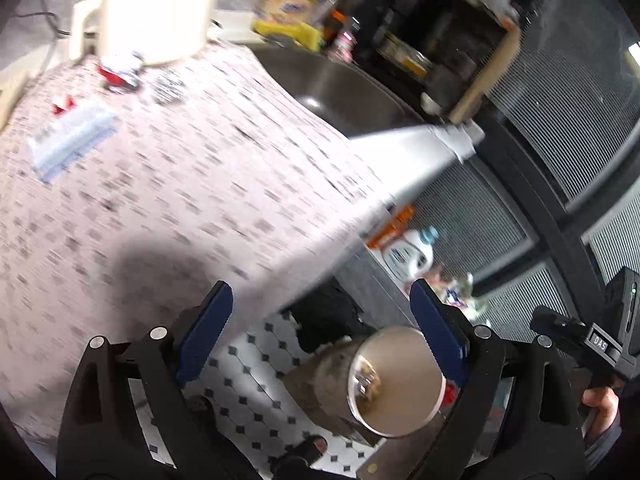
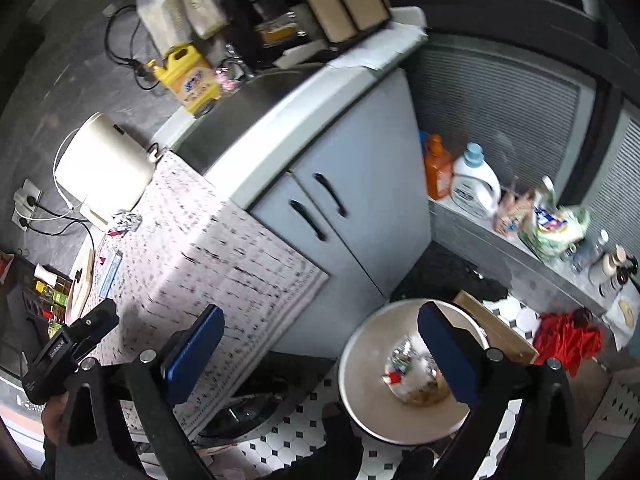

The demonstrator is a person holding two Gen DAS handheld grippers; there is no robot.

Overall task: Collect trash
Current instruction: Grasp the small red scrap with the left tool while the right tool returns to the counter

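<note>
A round metal trash bin (image 2: 372,380) stands on the tiled floor beside the counter, with crumpled wrappers (image 2: 404,368) inside; it also shows in the left wrist view (image 1: 396,384). My right gripper (image 2: 320,356) is open and empty above the bin's rim. My left gripper (image 1: 320,336) is open and empty over the counter's edge. On the patterned counter mat (image 1: 180,200) lie a pale blue packet (image 1: 72,140), a red scrap (image 1: 64,105), a red-and-white wrapper (image 1: 120,72) and a crumpled foil ball (image 1: 168,85). The foil also shows in the right wrist view (image 2: 126,222).
A cream kettle (image 2: 106,168) stands at the mat's far end. A dark sink (image 1: 340,92) and a yellow detergent jug (image 2: 188,76) lie beyond. White cabinet doors (image 2: 340,220) face the bin. Detergent bottles (image 2: 474,184) and bags sit on a ledge. A red cloth (image 2: 568,340) lies on the floor.
</note>
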